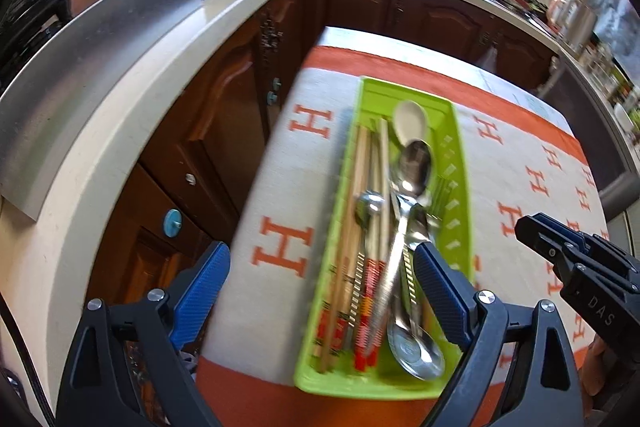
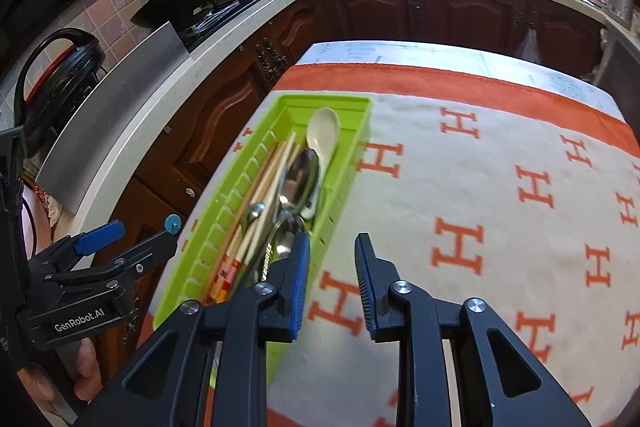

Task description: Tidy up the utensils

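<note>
Your table's cloth is bare to the right of the tray, white with orange H marks and an orange border, so you have open room on that side all the way to the far edge. On the left the room is tight: the tray sits close to the cloth's left edge, and just past it the table drops off towards the wooden cabinets and the pale counter that curves round the corner. The tray lies lengthwise away from you, its near end close to the orange border at the front. In it the chopsticks lie along the left side, the steel spoons overlap down the middle, and a white spoon rests at the far end. Your left gripper has its jaws wide apart with nothing between the pads; it hangs over the tray's near end, its right finger above the tray's right side and its left finger out beyond the table edge. Your right gripper has its jaws partly apart and grips nothing; its left finger overlaps the tray's right wall in the right wrist view, its right finger over bare cloth. Whether either touches the tray, you cannot tell.
</note>
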Demonstrator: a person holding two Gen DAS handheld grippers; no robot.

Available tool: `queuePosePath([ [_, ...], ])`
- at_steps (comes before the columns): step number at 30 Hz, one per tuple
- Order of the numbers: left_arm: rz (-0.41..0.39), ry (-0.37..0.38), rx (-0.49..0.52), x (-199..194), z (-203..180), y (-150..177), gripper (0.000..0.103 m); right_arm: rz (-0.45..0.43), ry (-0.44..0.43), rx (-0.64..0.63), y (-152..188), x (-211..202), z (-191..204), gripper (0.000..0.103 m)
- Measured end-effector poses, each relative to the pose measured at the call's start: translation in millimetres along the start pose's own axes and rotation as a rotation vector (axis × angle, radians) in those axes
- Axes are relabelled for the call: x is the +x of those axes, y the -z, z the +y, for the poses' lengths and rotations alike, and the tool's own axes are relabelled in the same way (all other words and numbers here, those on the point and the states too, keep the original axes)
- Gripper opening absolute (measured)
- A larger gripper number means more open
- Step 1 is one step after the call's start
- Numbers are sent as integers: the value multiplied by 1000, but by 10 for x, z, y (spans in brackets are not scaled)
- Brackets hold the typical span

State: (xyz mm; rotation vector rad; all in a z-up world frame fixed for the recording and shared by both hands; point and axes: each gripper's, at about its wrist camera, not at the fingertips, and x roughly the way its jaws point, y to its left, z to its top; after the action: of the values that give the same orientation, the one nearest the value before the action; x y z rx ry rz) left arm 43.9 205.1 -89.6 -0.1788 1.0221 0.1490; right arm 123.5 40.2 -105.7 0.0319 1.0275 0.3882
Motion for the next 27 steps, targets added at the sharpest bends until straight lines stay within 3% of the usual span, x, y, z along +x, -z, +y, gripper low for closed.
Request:
queuePosePath([
  [6, 37, 64, 44, -38, -317, 167, 102, -13, 38, 6, 304, -314, -208, 34],
  [13, 68, 102, 92, -87, -754, 379, 102, -14, 68, 55, 695, -688, -567, 35],
  [20, 0, 92, 168, -379, -1275, 515, 102, -45, 103, 134, 965, -1225, -983, 41],
  [24, -34, 104, 200, -584, -1496, 490, 102, -101, 159, 98, 1003, -1566, -1064, 52],
  [27, -66, 105, 229, -767, -1649, 428, 102, -126, 190, 61, 967, -1798, -1065, 53],
])
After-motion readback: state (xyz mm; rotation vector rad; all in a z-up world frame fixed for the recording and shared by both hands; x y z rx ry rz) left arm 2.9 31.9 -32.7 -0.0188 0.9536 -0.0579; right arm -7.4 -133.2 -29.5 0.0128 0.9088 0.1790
